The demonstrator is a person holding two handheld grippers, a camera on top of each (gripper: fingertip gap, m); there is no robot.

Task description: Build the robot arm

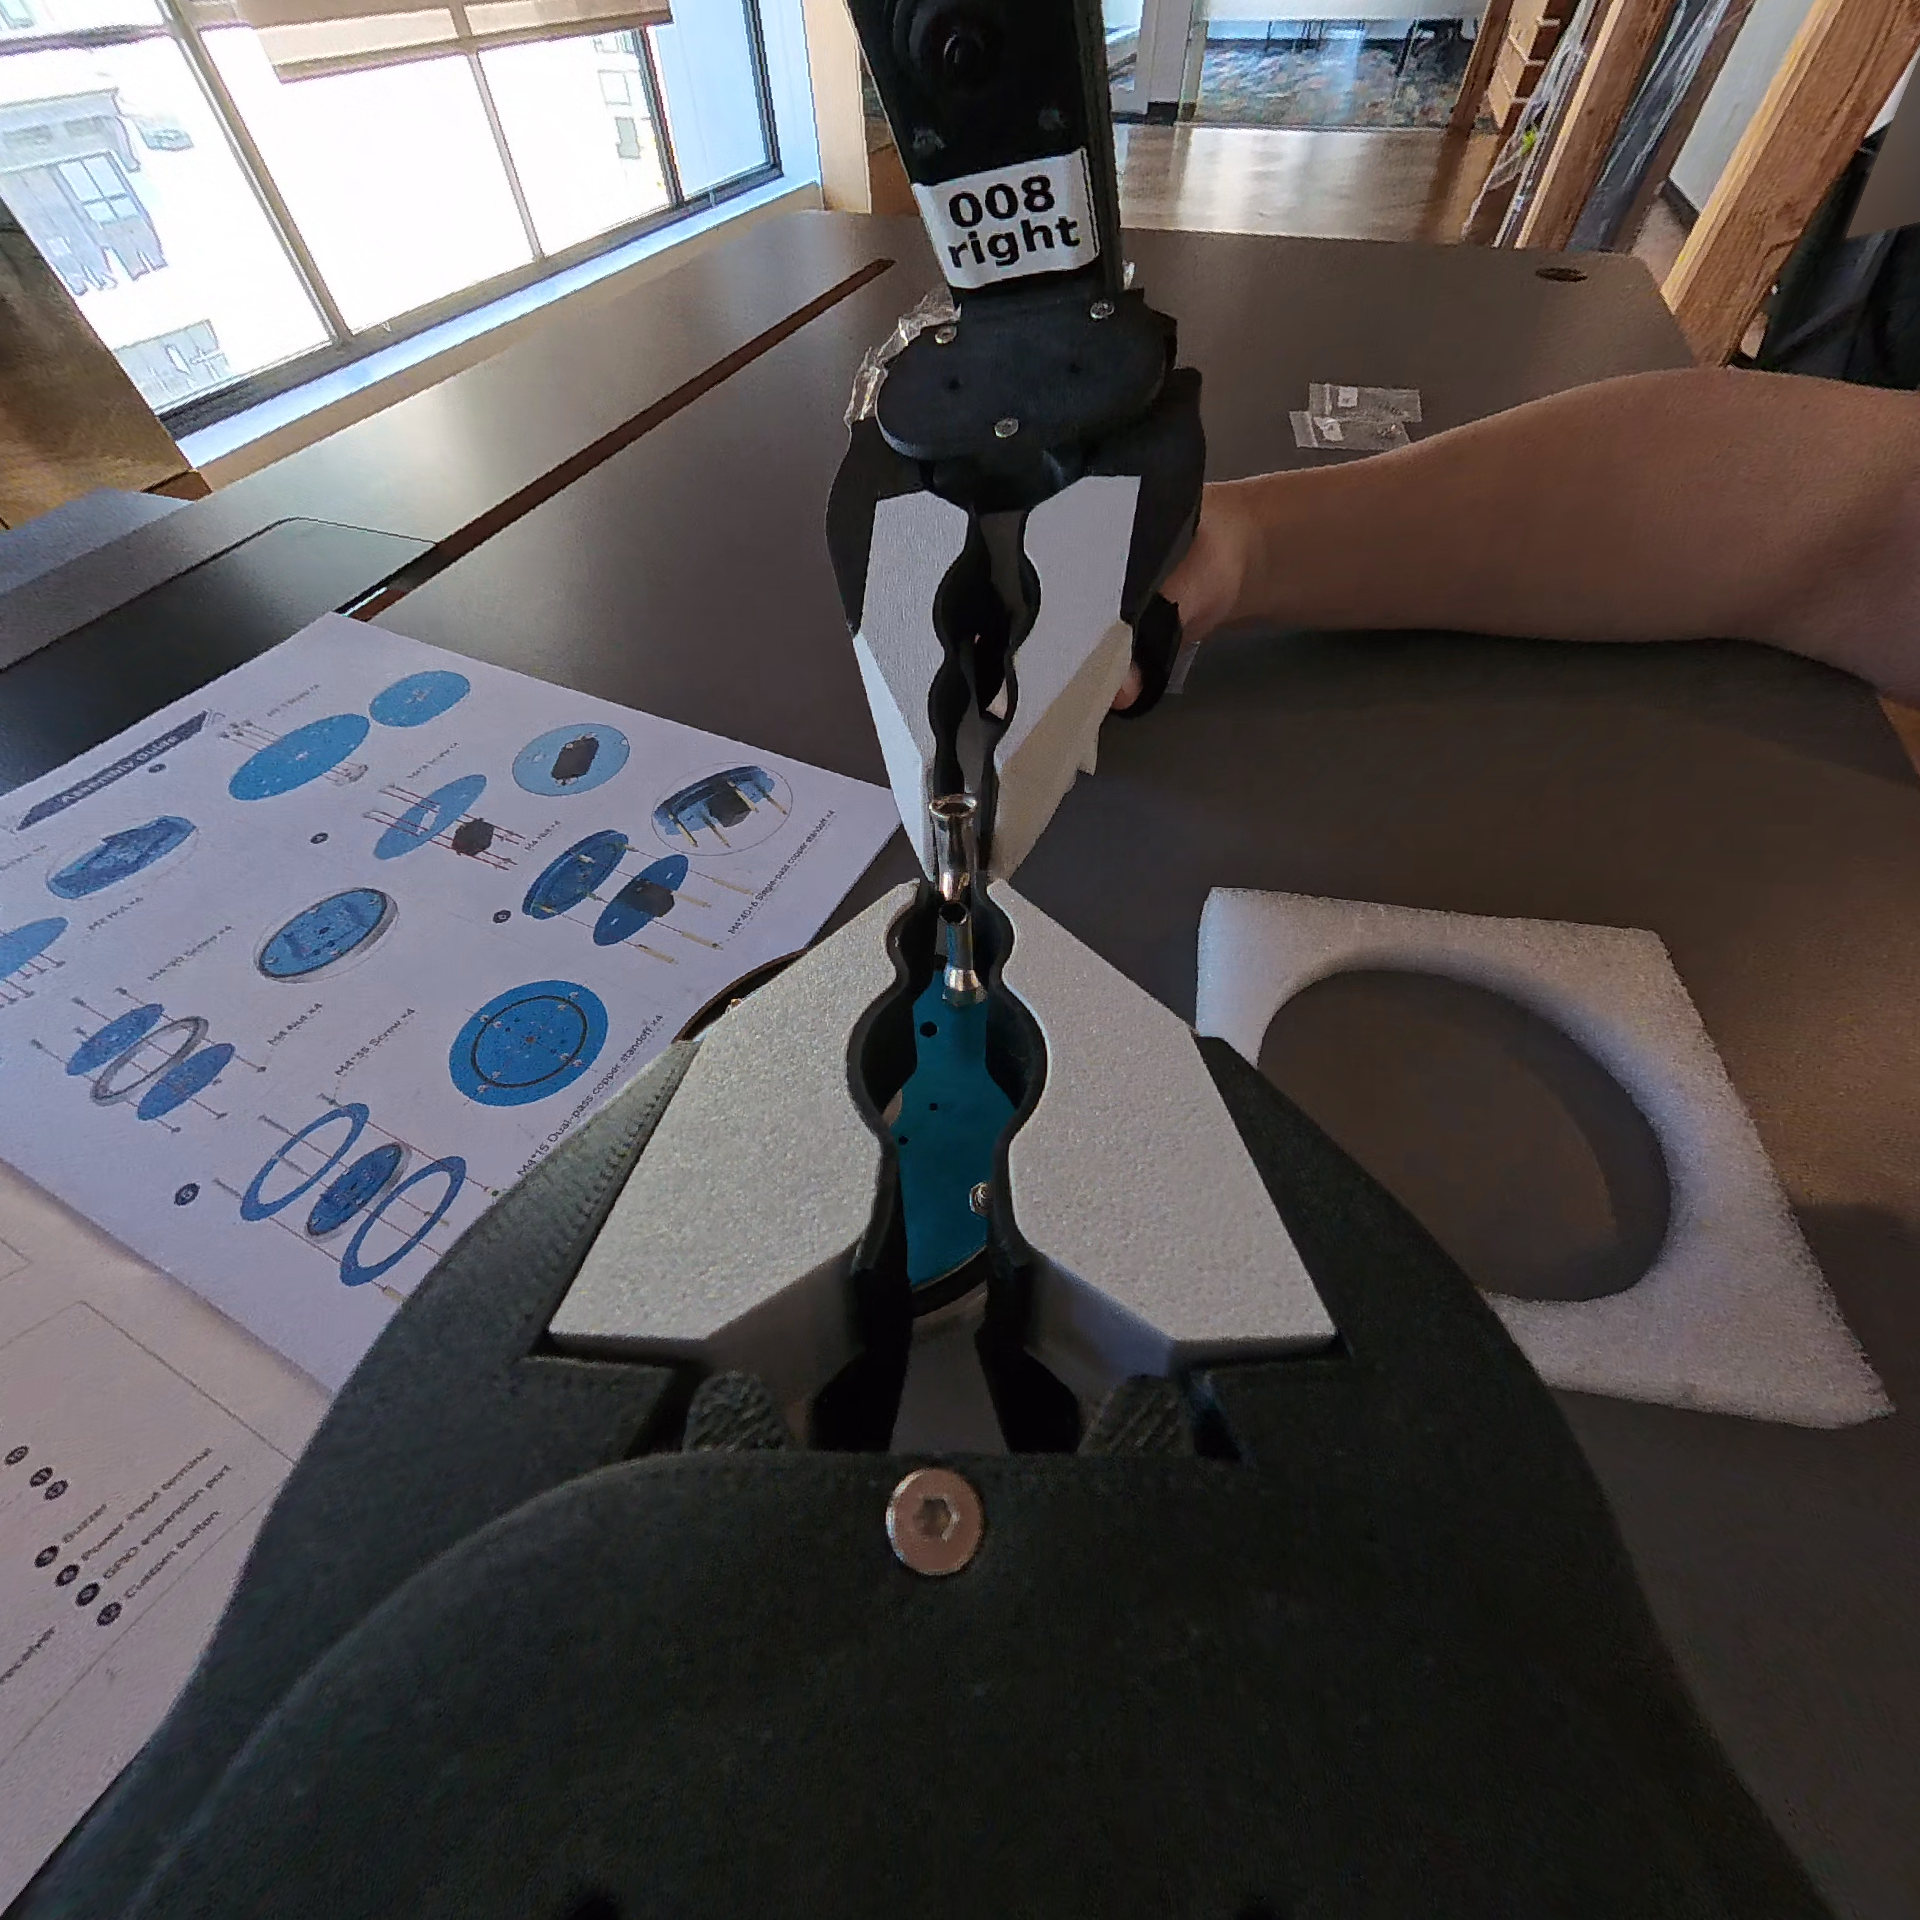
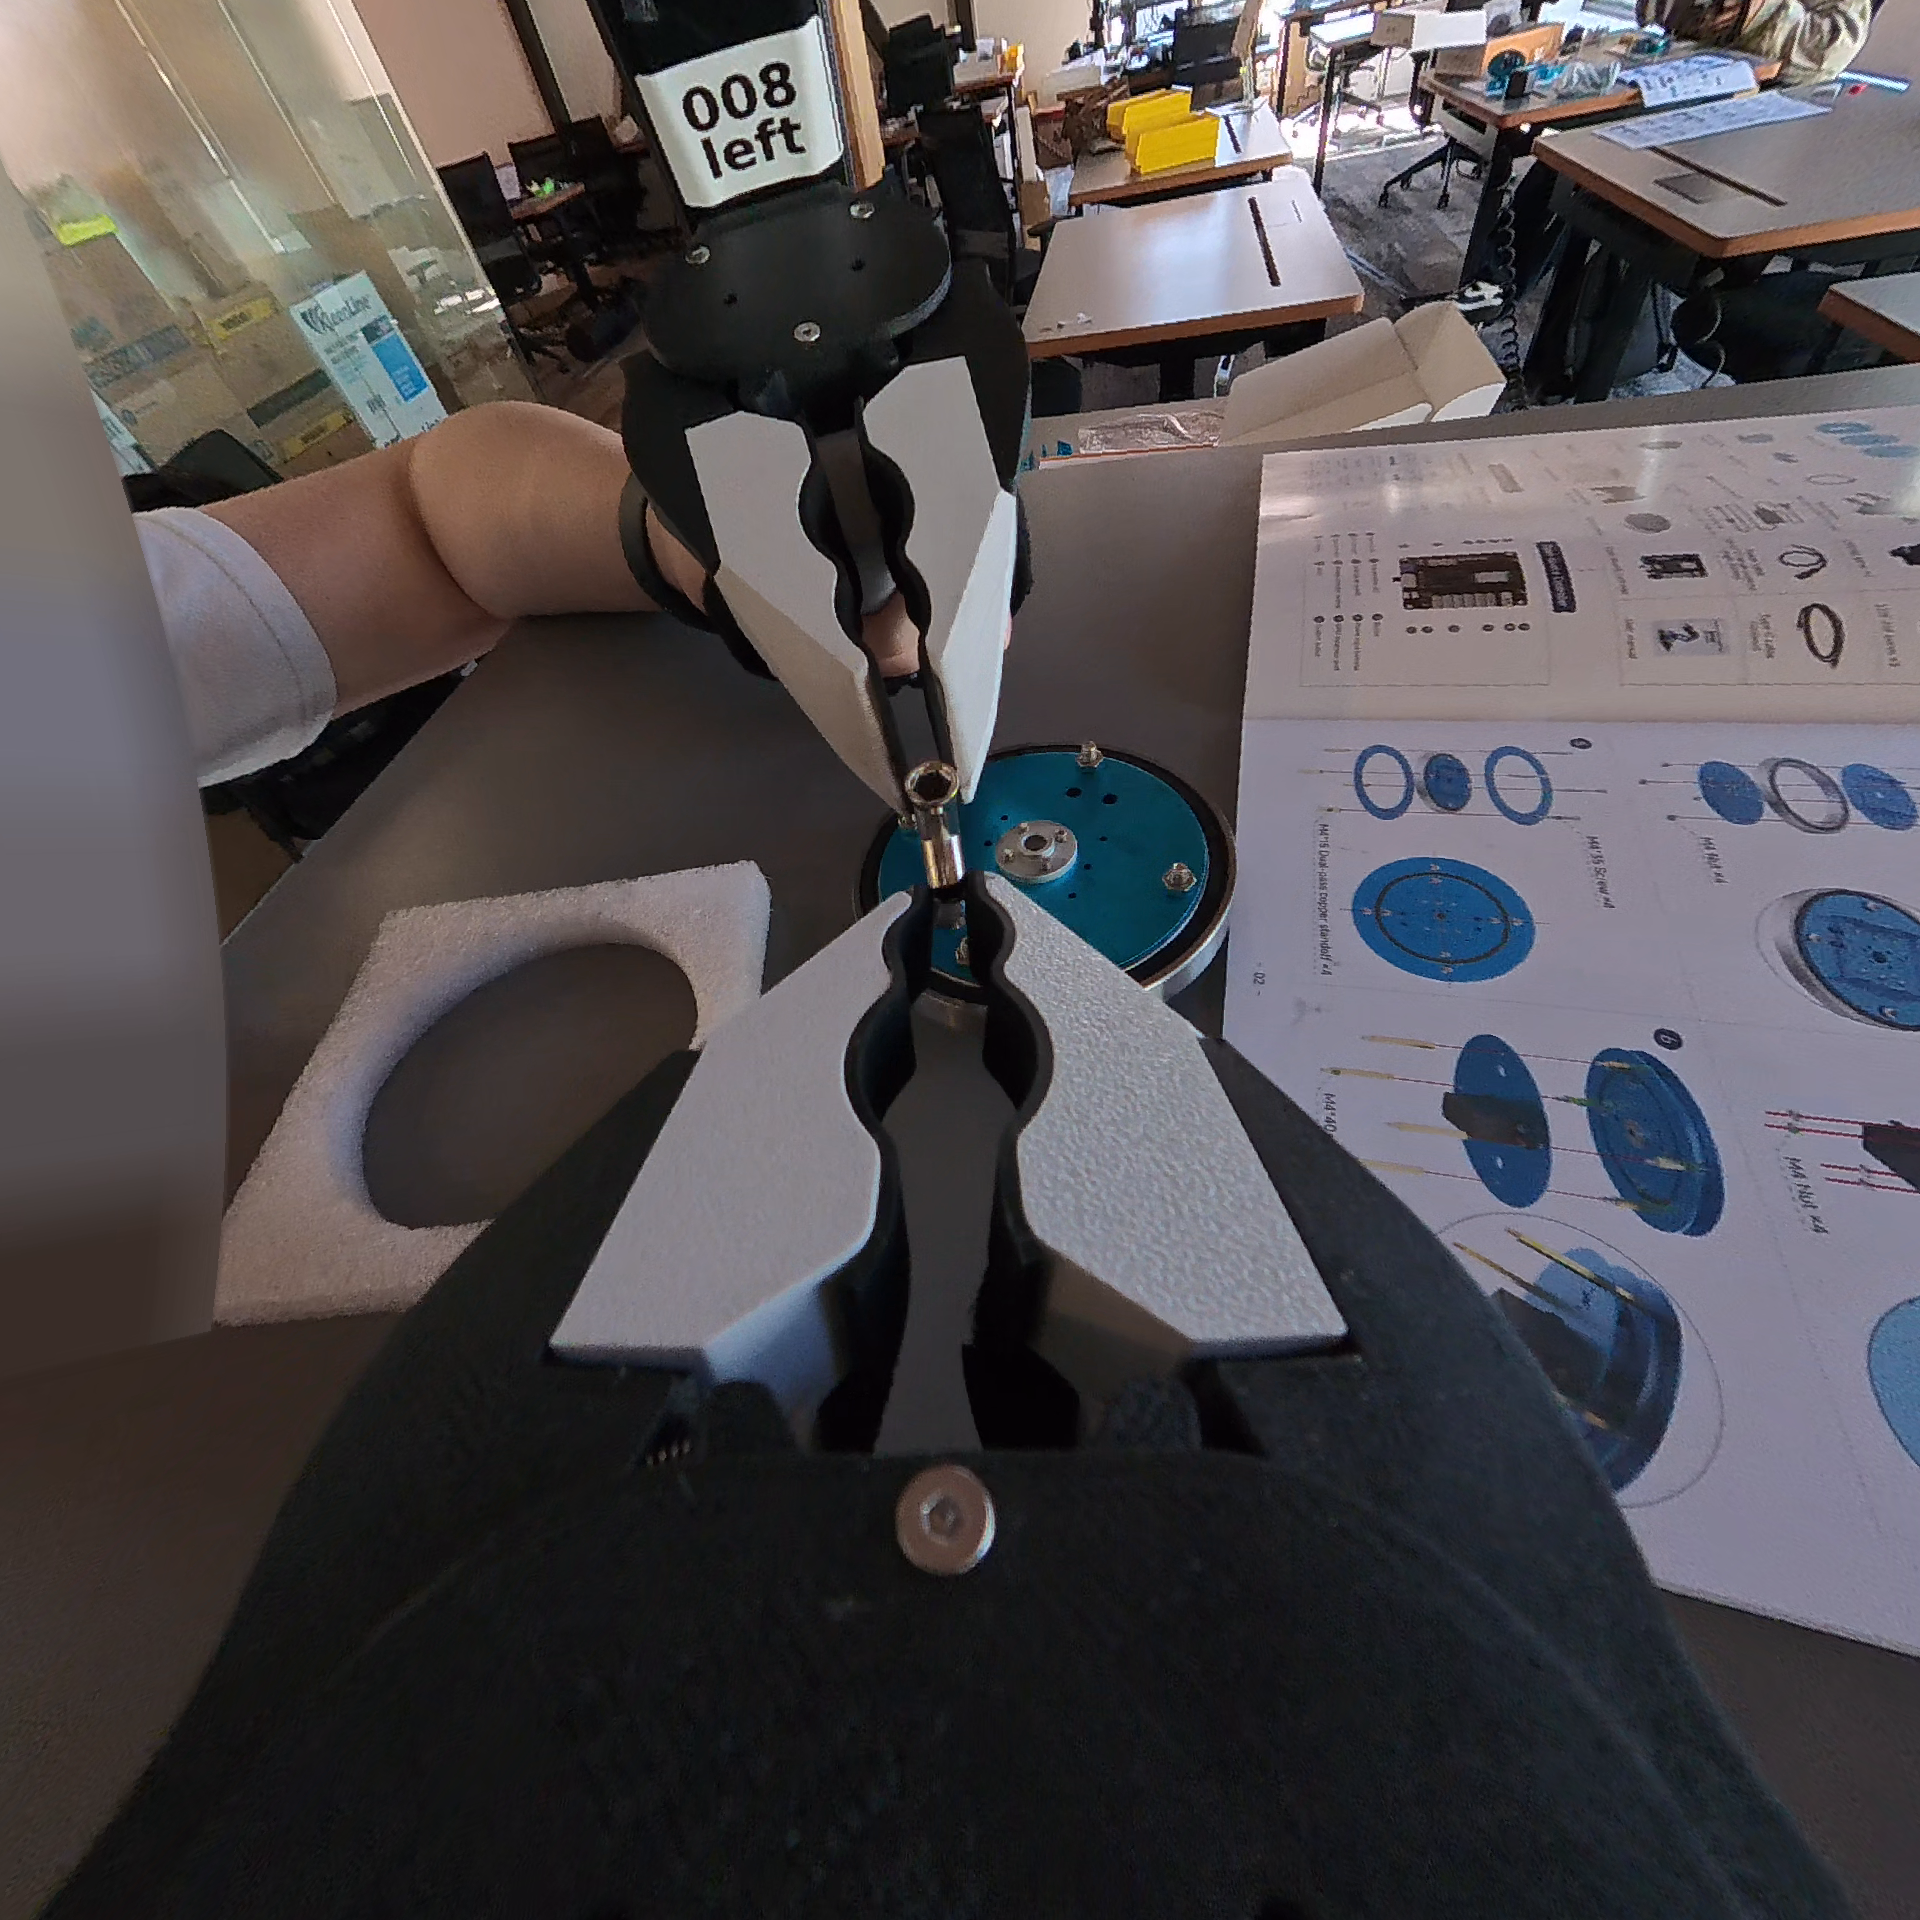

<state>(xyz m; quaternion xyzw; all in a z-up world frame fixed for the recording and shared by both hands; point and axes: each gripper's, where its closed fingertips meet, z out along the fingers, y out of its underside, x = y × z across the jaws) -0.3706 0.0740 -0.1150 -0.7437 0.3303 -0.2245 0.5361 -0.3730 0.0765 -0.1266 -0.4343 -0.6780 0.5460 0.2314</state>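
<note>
A small silver socket wrench [image 2: 935,831] hangs between the two grippers, which face each other tip to tip. My right gripper [image 2: 943,902] is shut on its lower end. My left gripper [image 2: 923,802] is shut on its upper, open hex end. In the left wrist view the wrench [image 1: 952,831] sits between my left gripper [image 1: 951,896] and my right gripper [image 1: 961,844]. Just below lies a blue round plate [image 2: 1101,831] in a metal ring, with a centre hub and nuts on its studs. Part of the plate [image 1: 951,1122] shows through the gap between the left fingers.
A white foam square [image 2: 312,1195] with a round cut-out lies beside the plate; it also shows in the left wrist view [image 1: 1714,1299]. Printed instruction sheets [image 2: 1558,935] cover the other side. Small plastic bags [image 1: 1356,416] lie far back. A person's forearms [image 1: 1558,520] rest on the dark table [image 1: 675,540]. Only a small space, under 4 cm, lies between the two pairs of fingers. From either gripper's tips it is about 15 cm to the white foam square [image 2: 312,1195]. Seen from the left wrist view [image 1: 1612,1010] as well.
</note>
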